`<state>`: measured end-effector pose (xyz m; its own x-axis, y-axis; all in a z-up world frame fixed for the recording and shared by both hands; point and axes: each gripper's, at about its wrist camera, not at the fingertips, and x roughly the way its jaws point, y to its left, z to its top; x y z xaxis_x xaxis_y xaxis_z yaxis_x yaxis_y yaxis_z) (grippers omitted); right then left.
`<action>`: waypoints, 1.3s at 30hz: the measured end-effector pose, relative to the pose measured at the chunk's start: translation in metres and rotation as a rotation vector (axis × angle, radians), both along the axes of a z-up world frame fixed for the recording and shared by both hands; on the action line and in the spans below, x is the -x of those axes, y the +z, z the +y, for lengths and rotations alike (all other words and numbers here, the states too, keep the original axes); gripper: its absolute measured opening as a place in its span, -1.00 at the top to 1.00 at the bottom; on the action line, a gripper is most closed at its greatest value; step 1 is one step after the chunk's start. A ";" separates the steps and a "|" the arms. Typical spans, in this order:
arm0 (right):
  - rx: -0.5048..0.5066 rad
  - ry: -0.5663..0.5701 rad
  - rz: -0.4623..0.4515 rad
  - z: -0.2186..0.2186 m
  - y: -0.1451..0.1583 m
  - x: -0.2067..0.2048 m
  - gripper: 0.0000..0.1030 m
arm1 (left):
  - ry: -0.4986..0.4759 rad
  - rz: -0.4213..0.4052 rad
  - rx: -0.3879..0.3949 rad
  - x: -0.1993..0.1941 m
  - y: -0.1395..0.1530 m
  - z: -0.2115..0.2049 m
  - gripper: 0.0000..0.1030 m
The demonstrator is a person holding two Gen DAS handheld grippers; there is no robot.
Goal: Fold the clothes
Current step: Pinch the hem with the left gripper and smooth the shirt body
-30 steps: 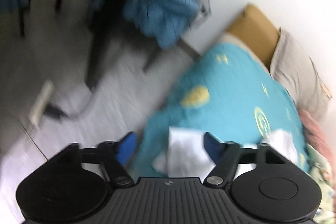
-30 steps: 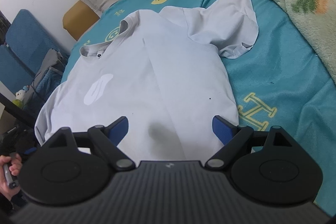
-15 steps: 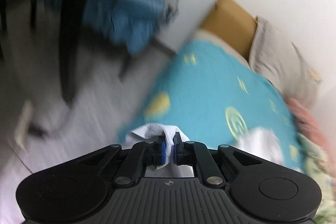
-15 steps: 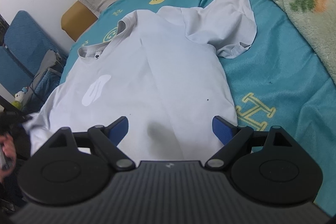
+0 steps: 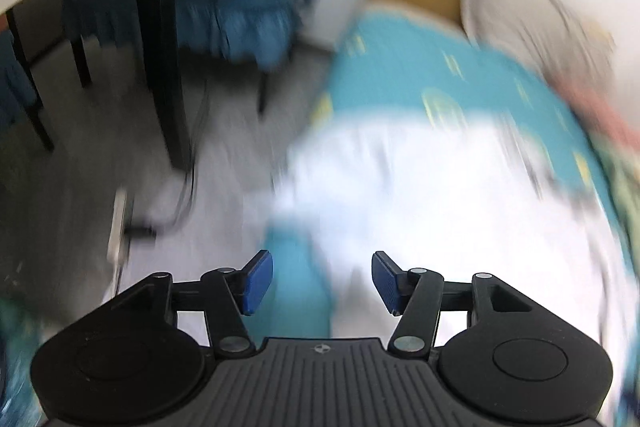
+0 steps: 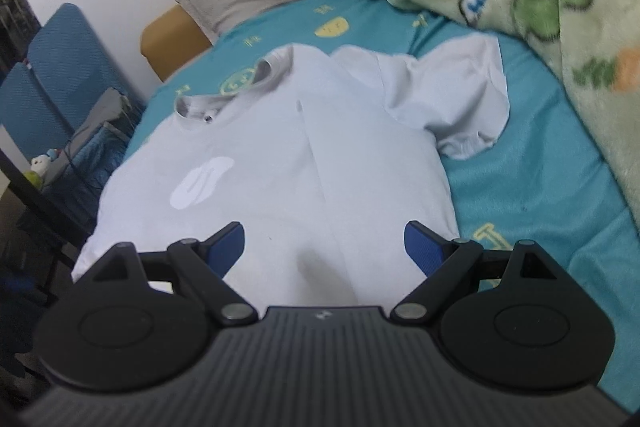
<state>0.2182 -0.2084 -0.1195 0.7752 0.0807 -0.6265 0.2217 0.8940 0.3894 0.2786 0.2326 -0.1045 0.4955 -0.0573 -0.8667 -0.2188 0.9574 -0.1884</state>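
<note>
Since half a second ago, left gripper (image 5: 322,283) has let go of the sleeve it pinched; jaws now stand apart, empty, view badly blurred. Left sleeve no longer sticks out at 9 o'clock of the white shirt (image 6: 288,163), so it looks folded in. Shirt lies front-up on the teal bedsheet (image 6: 540,179), right sleeve (image 6: 452,95) spread toward 2 o'clock. Right gripper (image 6: 324,247) hovers over the hem, jaws wide, empty. Judged step: sleeve folding. Next calls for pinching the right sleeve's edge.
</note>
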 end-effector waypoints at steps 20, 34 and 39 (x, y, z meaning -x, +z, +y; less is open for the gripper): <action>0.087 -0.004 -0.126 0.004 0.078 0.111 -0.71 | -0.261 0.338 0.089 0.213 -0.015 -0.103 0.87; 0.141 0.005 -0.138 0.010 0.080 0.122 -0.71 | -0.155 0.401 -0.103 0.261 0.061 -0.070 0.90; 0.139 0.016 -0.149 0.011 0.084 0.125 -0.71 | -0.162 0.283 -0.124 0.247 0.073 -0.088 0.04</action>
